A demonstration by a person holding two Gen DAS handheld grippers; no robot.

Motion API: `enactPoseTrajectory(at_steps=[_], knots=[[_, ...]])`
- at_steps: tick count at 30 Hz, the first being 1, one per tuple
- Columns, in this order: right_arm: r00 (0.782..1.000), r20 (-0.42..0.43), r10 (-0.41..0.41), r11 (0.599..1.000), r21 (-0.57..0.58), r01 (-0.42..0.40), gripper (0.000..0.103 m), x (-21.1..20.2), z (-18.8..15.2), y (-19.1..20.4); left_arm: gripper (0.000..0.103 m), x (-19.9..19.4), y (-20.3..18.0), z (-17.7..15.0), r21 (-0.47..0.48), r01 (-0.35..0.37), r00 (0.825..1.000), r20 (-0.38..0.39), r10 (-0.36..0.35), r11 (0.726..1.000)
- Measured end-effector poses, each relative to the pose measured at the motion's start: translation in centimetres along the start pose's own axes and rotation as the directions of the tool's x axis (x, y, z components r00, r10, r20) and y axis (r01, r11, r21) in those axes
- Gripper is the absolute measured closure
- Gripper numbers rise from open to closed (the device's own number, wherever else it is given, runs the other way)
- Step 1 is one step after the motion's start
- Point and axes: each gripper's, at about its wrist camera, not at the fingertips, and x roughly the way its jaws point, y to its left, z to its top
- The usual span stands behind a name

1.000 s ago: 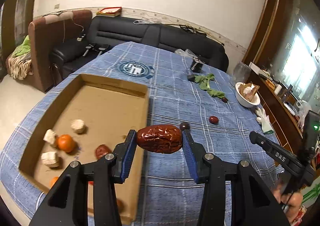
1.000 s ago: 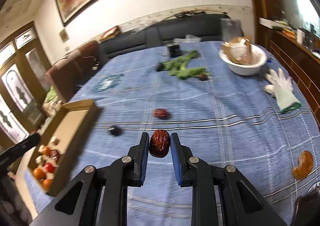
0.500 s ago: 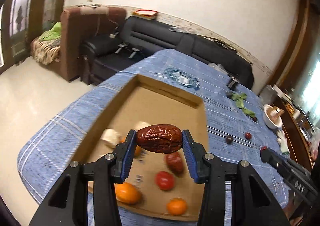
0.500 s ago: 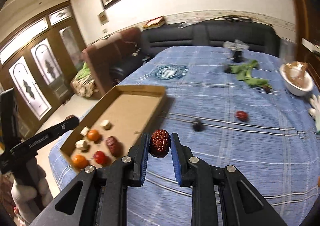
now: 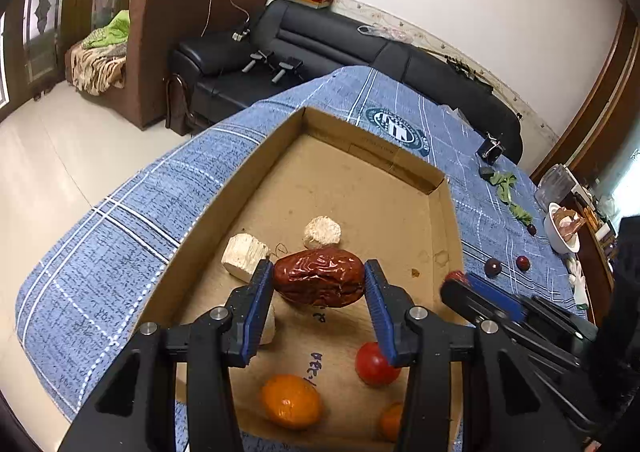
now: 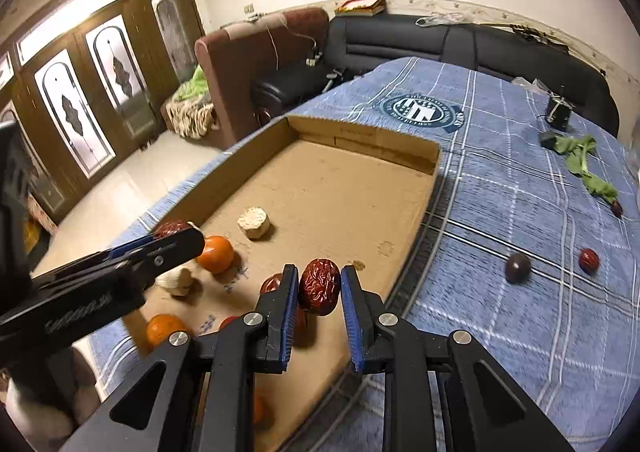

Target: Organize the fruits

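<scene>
Oranges (image 5: 291, 401), tomato (image 5: 375, 364) under left gripper (image 5: 319, 284) clamping date (image 5: 320, 283); right gripper (image 6: 319, 288) clamping second date (image 6: 319, 285).

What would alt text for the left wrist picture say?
The left gripper holds a wrinkled red date crosswise in its blue jaws above a shallow cardboard box on a blue checked tablecloth. Oranges, a tomato and pale chunks lie inside.

Four red dates: dead centre (image 6: 319, 286), left edge (image 6: 172, 228), just left of centre (image 6: 272, 284), far right (image 6: 589, 260). Three oranges, all lower left (image 6: 215, 248) (image 6: 164, 328) (image 6: 258, 410). Three pale chunks around the middle (image 5: 244, 256) (image 5: 322, 231) (image 5: 267, 326). One smooth red fruit (image 5: 376, 366), lower middle. One dark round fruit (image 6: 517, 267), right side. One cardboard box (image 6: 360, 140). One white bowl (image 5: 558, 232), right edge.
</scene>
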Motion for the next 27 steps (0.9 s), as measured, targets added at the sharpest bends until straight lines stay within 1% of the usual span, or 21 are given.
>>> enactPoseTrajectory(at_steps=[5,7,10,13,15,18,19,21,22,23,24,25,27], knots=[[0.999,0.000,-0.045,0.998,-0.035,0.045,0.079,1.8,0.3,0.2,0.058,1.5,0.6,0.1,-0.020,0.015,0.999,-0.031,-0.016,1.000],[0.999,-0.006,-0.042,0.999,-0.031,0.041,0.078,2.3,0.4,0.1,0.058,1.9,0.9,0.1,-0.042,0.029,0.999,-0.041,-0.031,0.999],[0.999,-0.021,-0.023,0.999,-0.024,0.023,0.077,2.6,0.6,-0.1,0.057,2.0,1.2,0.3,-0.060,0.042,0.998,-0.037,-0.045,0.997],[0.999,-0.031,-0.013,1.000,-0.021,0.013,0.074,2.8,0.8,-0.3,0.051,1.6,1.3,0.4,-0.071,0.051,0.998,-0.025,-0.053,0.996],[1.000,-0.029,-0.011,1.000,-0.014,0.011,0.071,2.9,0.9,-0.4,0.048,1.3,1.3,0.5,-0.072,0.055,0.998,-0.019,-0.056,0.996],[1.000,-0.022,-0.013,1.000,0.013,0.013,0.071,2.2,1.0,-1.0,0.048,0.5,1.2,0.8,-0.073,0.056,0.998,-0.001,-0.056,0.996],[1.000,-0.012,-0.014,1.000,0.027,0.015,0.071,1.6,0.9,-1.0,0.048,0.0,1.0,0.9,-0.062,0.040,0.999,0.011,-0.040,0.997],[0.999,0.023,-0.027,0.997,0.069,0.025,0.071,-0.1,0.4,-1.7,0.047,-1.0,0.4,0.9,-0.027,-0.017,0.999,0.049,0.018,0.999],[0.999,0.035,-0.031,0.996,0.081,0.028,0.071,-0.8,0.2,-1.8,0.043,-1.8,-0.2,0.9,0.000,-0.070,0.994,0.083,0.070,0.998],[0.998,0.054,-0.041,0.994,0.101,0.036,0.071,-1.8,-0.2,-2.1,0.040,-2.3,-0.7,0.8,0.016,-0.107,0.989,0.108,0.105,0.994],[0.995,0.079,-0.067,0.990,0.128,0.056,0.071,-3.2,-0.8,-2.6,0.033,-2.8,-1.3,0.7,0.031,-0.143,0.982,0.133,0.138,0.989],[0.992,0.095,-0.089,0.986,0.149,0.074,0.071,-4.1,-1.3,-2.9,0.027,-3.5,-2.2,0.5,0.053,-0.192,0.970,0.164,0.181,0.980],[0.986,0.118,-0.121,0.975,0.200,0.096,0.070,-5.9,-2.4,-3.7,0.022,-4.4,-3.7,0.3,0.090,-0.248,0.953,0.199,0.227,0.964]])
